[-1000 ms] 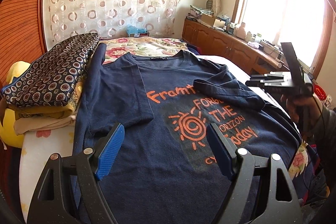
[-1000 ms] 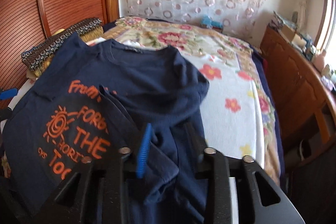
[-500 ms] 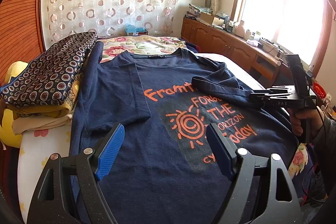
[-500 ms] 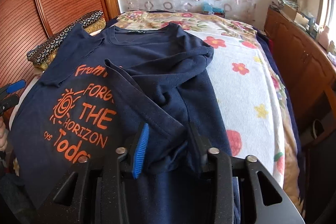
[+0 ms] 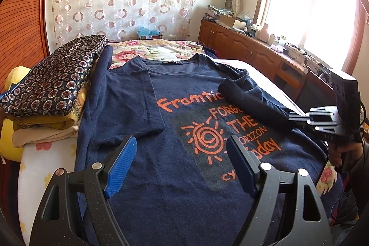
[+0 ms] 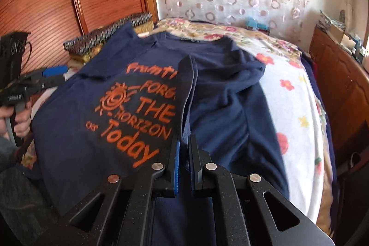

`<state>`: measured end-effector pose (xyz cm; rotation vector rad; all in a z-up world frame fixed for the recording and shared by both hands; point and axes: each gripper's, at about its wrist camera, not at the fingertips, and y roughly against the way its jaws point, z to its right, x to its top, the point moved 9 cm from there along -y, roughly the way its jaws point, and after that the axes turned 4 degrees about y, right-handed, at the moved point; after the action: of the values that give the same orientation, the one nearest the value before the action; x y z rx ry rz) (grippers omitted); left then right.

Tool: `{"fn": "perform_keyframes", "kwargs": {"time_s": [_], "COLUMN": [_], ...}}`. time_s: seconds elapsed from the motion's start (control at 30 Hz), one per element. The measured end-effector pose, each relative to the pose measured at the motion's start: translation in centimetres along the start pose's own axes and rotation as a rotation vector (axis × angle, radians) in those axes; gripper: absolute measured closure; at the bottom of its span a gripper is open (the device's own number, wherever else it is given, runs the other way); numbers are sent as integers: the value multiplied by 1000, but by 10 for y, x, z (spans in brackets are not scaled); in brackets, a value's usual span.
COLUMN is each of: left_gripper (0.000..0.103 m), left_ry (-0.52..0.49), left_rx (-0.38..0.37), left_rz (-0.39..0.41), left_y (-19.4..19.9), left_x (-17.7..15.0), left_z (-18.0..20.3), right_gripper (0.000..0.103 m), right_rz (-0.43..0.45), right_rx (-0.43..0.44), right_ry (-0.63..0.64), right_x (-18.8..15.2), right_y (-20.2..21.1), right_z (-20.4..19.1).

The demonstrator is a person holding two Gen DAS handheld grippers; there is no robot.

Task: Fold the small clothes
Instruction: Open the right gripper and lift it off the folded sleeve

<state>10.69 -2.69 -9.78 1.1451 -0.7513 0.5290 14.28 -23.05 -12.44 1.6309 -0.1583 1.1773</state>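
A navy T-shirt (image 5: 175, 176) with orange print lies face up on the bed; it also shows in the right wrist view (image 6: 221, 93). Its left sleeve (image 5: 129, 107) is folded in over the chest. My right gripper (image 6: 183, 146) is shut on the right sleeve (image 6: 186, 84), which stretches taut over the print; in the left wrist view the right gripper (image 5: 297, 118) holds the right sleeve (image 5: 251, 105) at the right edge. My left gripper (image 5: 182, 165) is open and empty above the shirt's lower half, and shows in the right wrist view (image 6: 53, 75) at the left.
A stack of folded fabric with a patterned top piece (image 5: 53, 82) lies left of the shirt. The floral bedspread (image 6: 290, 107) extends to the right. A wooden cabinet (image 5: 253, 52) runs along the window wall. A wooden headboard (image 6: 46, 4) stands at the left.
My right gripper has closed on the right sleeve and drawn it taut across the shirt's front. My left gripper has stayed open over the lower half.
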Motion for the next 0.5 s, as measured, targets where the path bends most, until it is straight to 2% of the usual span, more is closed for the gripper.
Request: {"fn": "perform_keyframes", "kwargs": {"time_s": [0.1,0.3,0.5], "left_gripper": [22,22,35], "left_ry": [-11,-55,-83], "left_rx": [-6,-34,-103], "left_rz": [-13,-24,-61], "left_y": [-8,-33,-68], "left_x": [3,22,45], "left_z": [4,22,48], "right_gripper": [89,76,74], "right_rz": [-16,-3,29], "right_rx": [31,-47,-155], "right_ry": [-21,-20,-62], "right_x": [-5,0,-7], "right_y": [-3,3,27], "right_z": [0,12,51]}}
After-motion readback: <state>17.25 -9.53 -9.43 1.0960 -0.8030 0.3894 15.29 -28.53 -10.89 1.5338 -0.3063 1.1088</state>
